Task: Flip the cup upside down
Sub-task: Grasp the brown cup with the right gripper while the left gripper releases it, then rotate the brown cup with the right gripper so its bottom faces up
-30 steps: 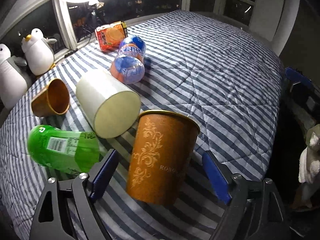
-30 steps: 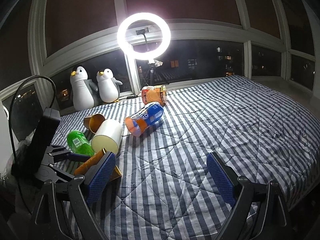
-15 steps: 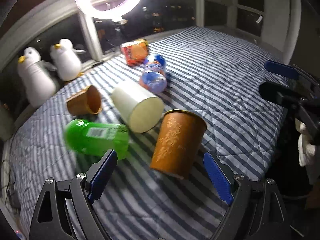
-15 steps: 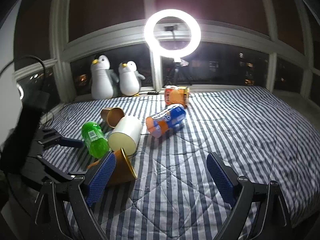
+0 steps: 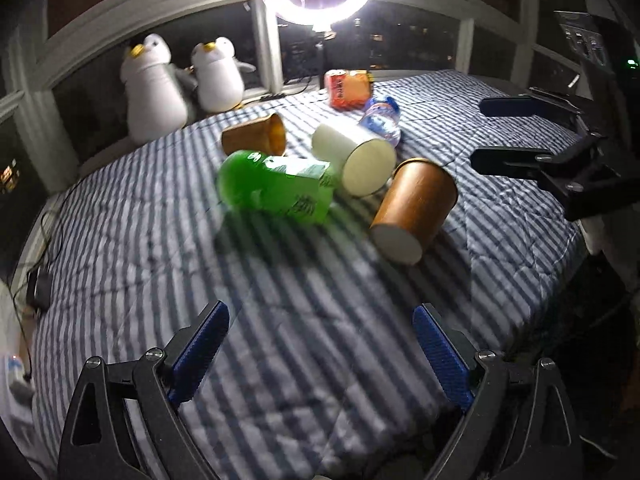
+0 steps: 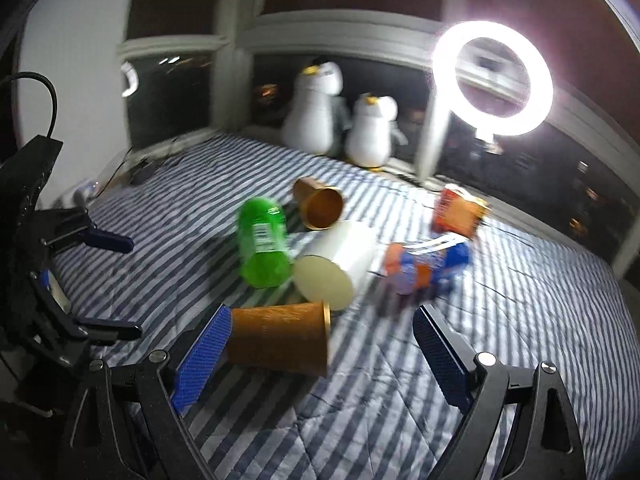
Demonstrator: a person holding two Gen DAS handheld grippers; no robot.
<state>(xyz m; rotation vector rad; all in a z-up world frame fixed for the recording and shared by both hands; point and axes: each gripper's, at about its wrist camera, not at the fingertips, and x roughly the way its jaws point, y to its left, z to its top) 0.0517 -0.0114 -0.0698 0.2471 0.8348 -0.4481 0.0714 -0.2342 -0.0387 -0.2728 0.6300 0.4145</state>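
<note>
Left gripper (image 5: 320, 354): jaws spread wide, nothing between them, above bare striped bedspread (image 5: 120, 240). Right gripper (image 6: 322, 354): jaws also wide apart, holding nothing.

Brown cup (image 6: 280, 338) lies on its side on the bedspread, base just beside the right gripper's left finger (image 6: 202, 360), rim pointing into the gap. In the left view the cup (image 5: 414, 210) sits well beyond the jaws.

Just behind the cup: white cylinder (image 6: 336, 266), green bottle (image 6: 262, 242). Farther: second brown cup (image 6: 318, 208), 2 penguin toys (image 6: 340, 120).
</note>
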